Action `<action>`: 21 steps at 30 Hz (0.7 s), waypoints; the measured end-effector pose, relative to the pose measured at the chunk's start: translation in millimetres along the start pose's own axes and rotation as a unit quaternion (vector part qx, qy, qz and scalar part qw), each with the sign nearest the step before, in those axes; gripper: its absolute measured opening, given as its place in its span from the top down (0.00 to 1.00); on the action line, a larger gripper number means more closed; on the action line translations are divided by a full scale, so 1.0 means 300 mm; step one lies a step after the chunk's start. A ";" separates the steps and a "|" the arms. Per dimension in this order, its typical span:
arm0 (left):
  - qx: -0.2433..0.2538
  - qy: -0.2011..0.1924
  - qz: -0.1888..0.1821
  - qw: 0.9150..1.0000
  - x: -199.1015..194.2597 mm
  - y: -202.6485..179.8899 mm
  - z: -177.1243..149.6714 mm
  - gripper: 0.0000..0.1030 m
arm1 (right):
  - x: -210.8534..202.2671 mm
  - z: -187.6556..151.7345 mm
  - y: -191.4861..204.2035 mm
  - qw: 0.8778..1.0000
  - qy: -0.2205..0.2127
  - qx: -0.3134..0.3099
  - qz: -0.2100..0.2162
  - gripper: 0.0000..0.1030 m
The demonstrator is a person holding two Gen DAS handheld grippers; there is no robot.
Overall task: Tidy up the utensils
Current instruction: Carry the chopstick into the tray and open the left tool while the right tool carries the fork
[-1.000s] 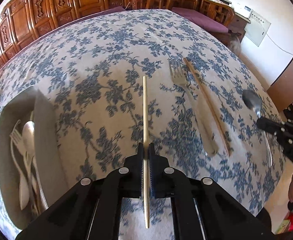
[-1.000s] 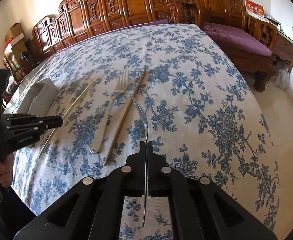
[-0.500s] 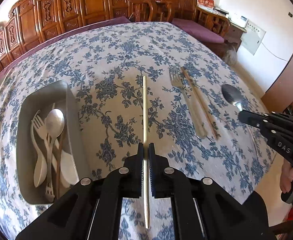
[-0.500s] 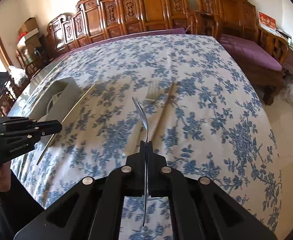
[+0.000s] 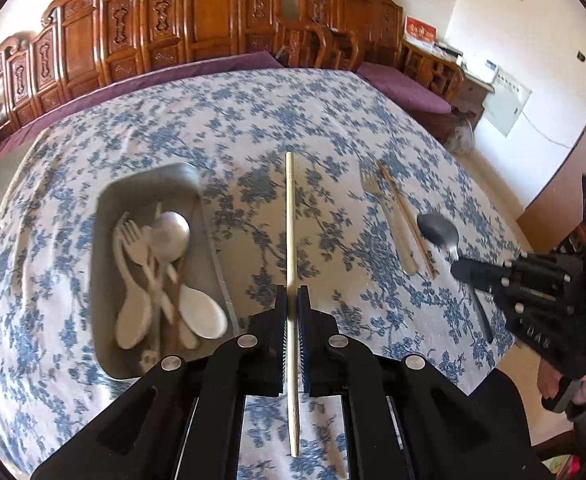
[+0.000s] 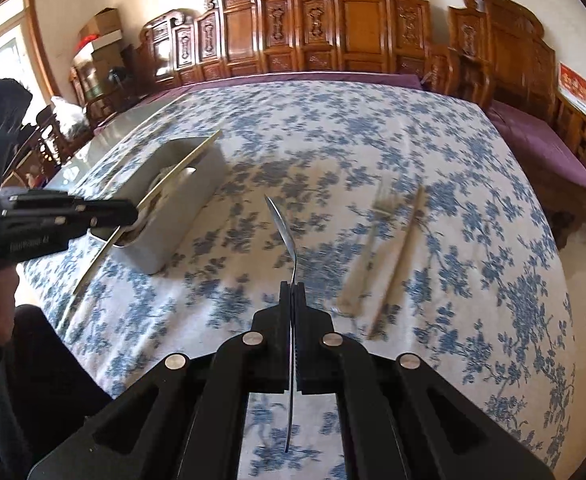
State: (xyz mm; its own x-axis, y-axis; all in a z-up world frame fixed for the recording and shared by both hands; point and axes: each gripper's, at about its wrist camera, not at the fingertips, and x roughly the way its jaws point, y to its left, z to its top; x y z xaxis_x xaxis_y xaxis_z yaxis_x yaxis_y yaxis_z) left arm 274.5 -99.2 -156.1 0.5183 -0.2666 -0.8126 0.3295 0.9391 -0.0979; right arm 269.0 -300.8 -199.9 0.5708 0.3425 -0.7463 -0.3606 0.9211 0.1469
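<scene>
My left gripper (image 5: 291, 300) is shut on a pale wooden chopstick (image 5: 290, 220) and holds it above the table, just right of the grey utensil bin (image 5: 105, 272). The bin holds several white spoons and forks (image 5: 161, 280). My right gripper (image 6: 292, 292) is shut on a metal spoon (image 6: 283, 224), bowl pointing forward, held above the cloth. The right gripper also shows in the left wrist view (image 5: 459, 270) with the spoon (image 5: 437, 229). The left gripper shows in the right wrist view (image 6: 131, 214), over the bin (image 6: 181, 216).
A fork (image 5: 389, 220) and a second chopstick (image 5: 407, 224) lie side by side on the blue floral tablecloth (image 5: 253, 128), between the two grippers. Carved wooden chairs (image 5: 213, 40) line the table's far side. The table's near edge is close below both grippers.
Both grippers have risen and pulled back with their utensils. The left gripper has swung toward the bin, which now shows fully. The fork and second chopstick have not moved.
</scene>
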 end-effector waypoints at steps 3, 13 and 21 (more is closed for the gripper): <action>-0.004 -0.011 0.008 1.000 -0.035 0.051 0.011 0.96 | 0.004 0.016 0.051 1.000 -0.003 -0.012 0.009 0.98; -0.036 -0.013 0.053 0.998 -0.048 0.263 0.029 0.96 | 0.044 0.085 0.156 0.999 -0.009 -0.020 0.032 0.98; -0.047 0.005 0.065 0.997 0.033 0.364 0.048 0.96 | 0.078 0.118 0.180 0.999 -0.010 -0.013 0.043 0.98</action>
State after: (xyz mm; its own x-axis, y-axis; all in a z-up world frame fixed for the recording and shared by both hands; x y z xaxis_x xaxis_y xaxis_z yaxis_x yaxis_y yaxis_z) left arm 327.2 -2.4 -166.7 0.5435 -0.1387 -0.8279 0.1832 0.9821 -0.0443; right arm 289.1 -236.5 -186.6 0.5508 0.4248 -0.7185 -0.4289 0.8825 0.1930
